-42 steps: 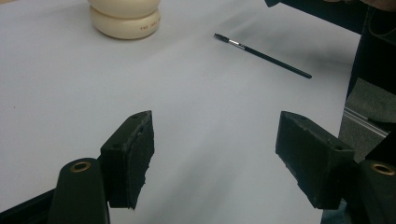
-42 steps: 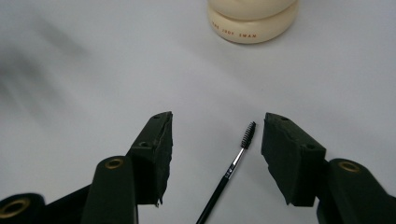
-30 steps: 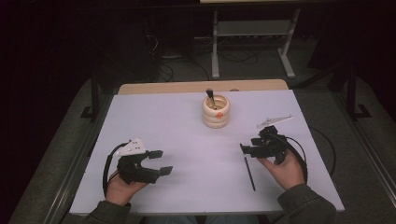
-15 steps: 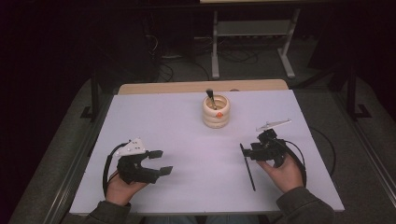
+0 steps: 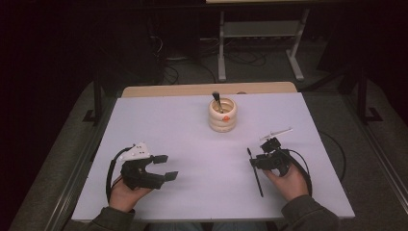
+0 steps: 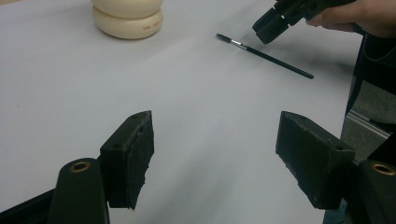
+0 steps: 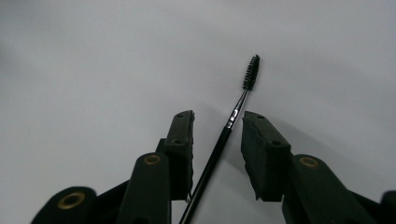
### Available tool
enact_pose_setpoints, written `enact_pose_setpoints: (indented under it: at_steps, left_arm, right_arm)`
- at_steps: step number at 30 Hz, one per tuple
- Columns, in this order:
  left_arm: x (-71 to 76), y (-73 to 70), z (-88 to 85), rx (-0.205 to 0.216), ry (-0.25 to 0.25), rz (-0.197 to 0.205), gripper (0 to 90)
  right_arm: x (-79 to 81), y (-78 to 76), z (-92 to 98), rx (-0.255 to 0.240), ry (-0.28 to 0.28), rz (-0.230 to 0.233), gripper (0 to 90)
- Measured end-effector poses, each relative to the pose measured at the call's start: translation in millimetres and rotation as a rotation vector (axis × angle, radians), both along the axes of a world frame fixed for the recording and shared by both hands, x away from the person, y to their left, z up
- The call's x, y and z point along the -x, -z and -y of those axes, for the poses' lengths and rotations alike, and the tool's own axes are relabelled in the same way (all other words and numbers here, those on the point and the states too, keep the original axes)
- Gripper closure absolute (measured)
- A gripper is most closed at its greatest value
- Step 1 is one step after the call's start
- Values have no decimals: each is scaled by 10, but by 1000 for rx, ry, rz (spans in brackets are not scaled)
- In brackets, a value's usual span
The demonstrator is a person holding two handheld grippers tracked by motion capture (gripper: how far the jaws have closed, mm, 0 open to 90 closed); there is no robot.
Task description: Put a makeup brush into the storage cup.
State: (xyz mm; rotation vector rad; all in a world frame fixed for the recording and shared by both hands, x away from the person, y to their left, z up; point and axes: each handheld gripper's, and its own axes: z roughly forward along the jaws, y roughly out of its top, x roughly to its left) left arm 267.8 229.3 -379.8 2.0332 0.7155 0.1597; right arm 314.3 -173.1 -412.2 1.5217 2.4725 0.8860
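A thin black spoolie brush [image 5: 256, 173] lies flat on the white table [image 5: 192, 144], bristle end pointing away from the person. My right gripper [image 5: 255, 161] is lowered over it. In the right gripper view the brush [image 7: 236, 109] runs between the two pads with a gap on each side. Those jaws have just been closing and stand narrow, not pressing on it. My left gripper [image 5: 168, 167] rests at the near left, open wide with nothing between its pads [image 6: 130, 154]. From there the brush [image 6: 266, 56] and the right gripper [image 6: 271, 28] appear at the upper right.
A cream ringed cup [image 5: 222, 118] stands at the table's middle back with a dark brush [image 5: 217, 100] upright in it. A pale thin tool [image 5: 276, 132] lies just beyond the right gripper. Cables trail from both grippers. A wooden strip [image 5: 207, 89] edges the far side.
My right gripper has sunk toward the table over the black brush, and its jaws have drawn closer together. The left gripper and the brush have not moved.
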Motion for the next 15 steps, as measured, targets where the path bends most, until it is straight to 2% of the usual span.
enact_pose_setpoints:
  at_steps: [6, 8, 15]
  left_arm:
    - [5, -3, 2, 5, 0, 0, 275]
    - [2, -2, -2, 4, 0, -1, 275]
    - [2, -2, 3, -1, 7, 2, 274]
  right_arm:
    - [2, 45, -34, 18, 7, -8, 651]
    - [5, 64, -47, 47, 2, -8, 664]
    - [4, 101, -57, 61, 3, -17, 694]
